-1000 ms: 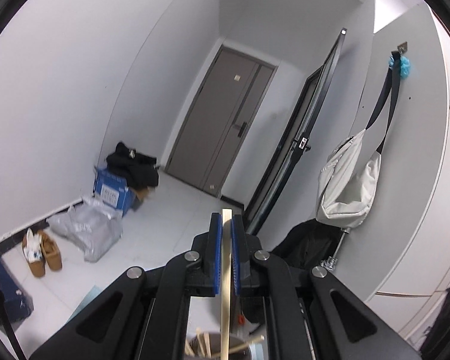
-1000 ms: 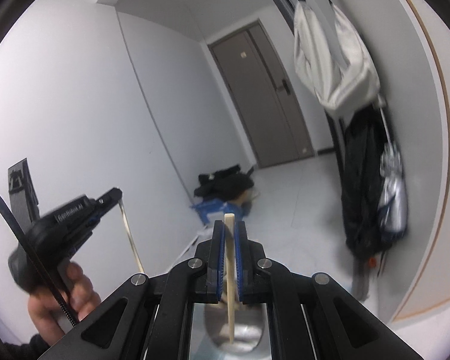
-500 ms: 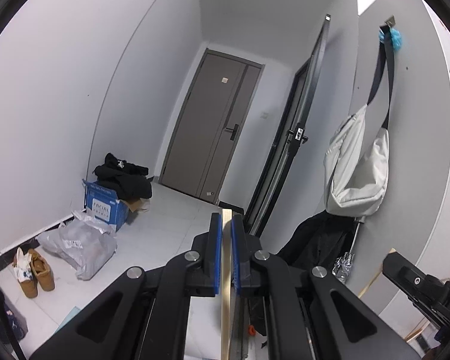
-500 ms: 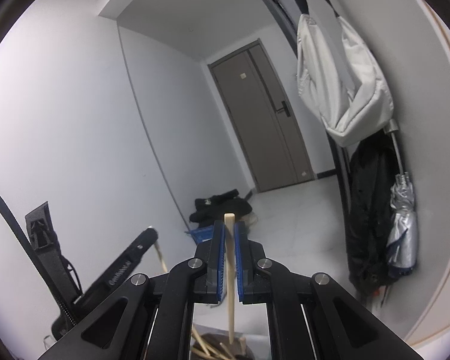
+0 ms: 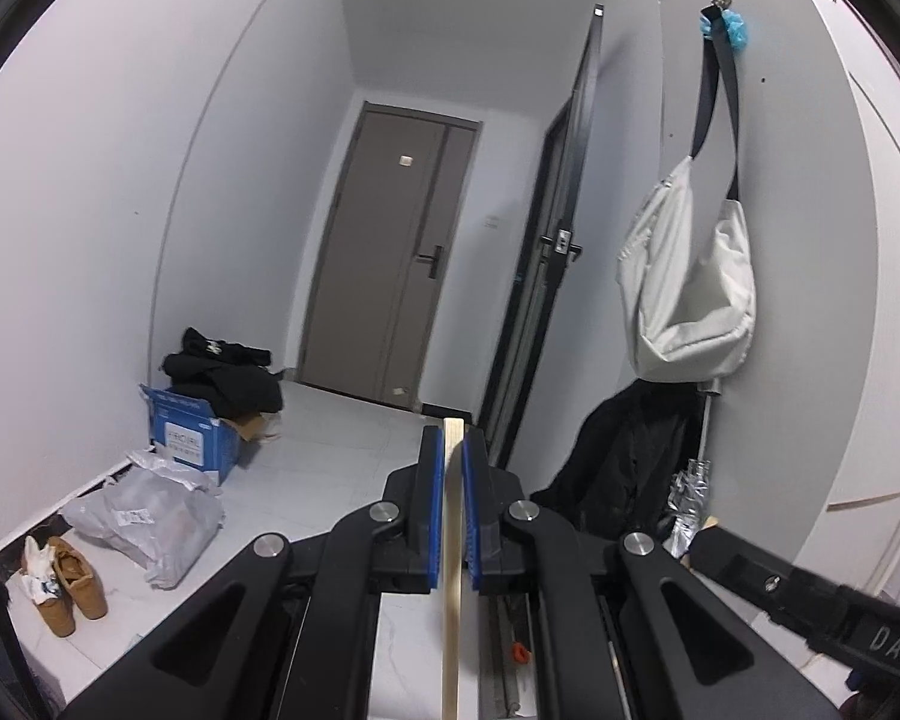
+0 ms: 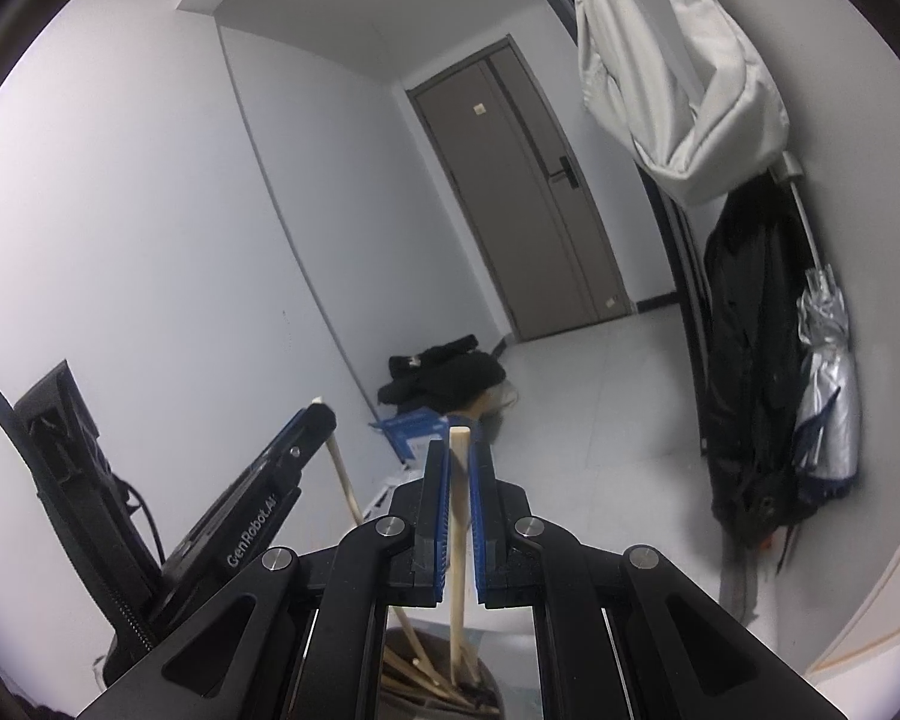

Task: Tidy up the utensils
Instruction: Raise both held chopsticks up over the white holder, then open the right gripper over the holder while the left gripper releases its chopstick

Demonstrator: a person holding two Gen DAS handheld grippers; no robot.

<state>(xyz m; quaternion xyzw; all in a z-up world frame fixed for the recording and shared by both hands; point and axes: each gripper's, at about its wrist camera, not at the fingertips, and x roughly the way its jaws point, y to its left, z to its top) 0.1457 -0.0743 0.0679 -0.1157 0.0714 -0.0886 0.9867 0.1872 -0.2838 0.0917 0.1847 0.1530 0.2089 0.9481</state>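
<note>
My left gripper [image 5: 448, 444] is shut on a pale wooden chopstick [image 5: 451, 588] that runs upright between its blue pads. My right gripper [image 6: 459, 453] is shut on a second wooden chopstick [image 6: 457, 540], whose lower end reaches into a dark round holder [image 6: 438, 678] with several other wooden sticks. In the right wrist view the left gripper [image 6: 306, 420] is at the lower left, holding its chopstick [image 6: 345, 480] slanted down toward that holder. The right gripper's black body [image 5: 810, 594] shows at the lower right of the left wrist view.
A hallway lies ahead with a grey door [image 5: 396, 252] and a black-framed open door [image 5: 546, 276]. A white bag [image 5: 690, 282] and dark coat [image 5: 624, 468] hang on the right wall. A blue box with black clothes [image 5: 198, 420], plastic bags and brown shoes [image 5: 69, 582] sit on the floor at left.
Both grippers have tilted upward and moved closer together. The holder with sticks has come into the right wrist view. The right gripper has entered the left wrist view at lower right.
</note>
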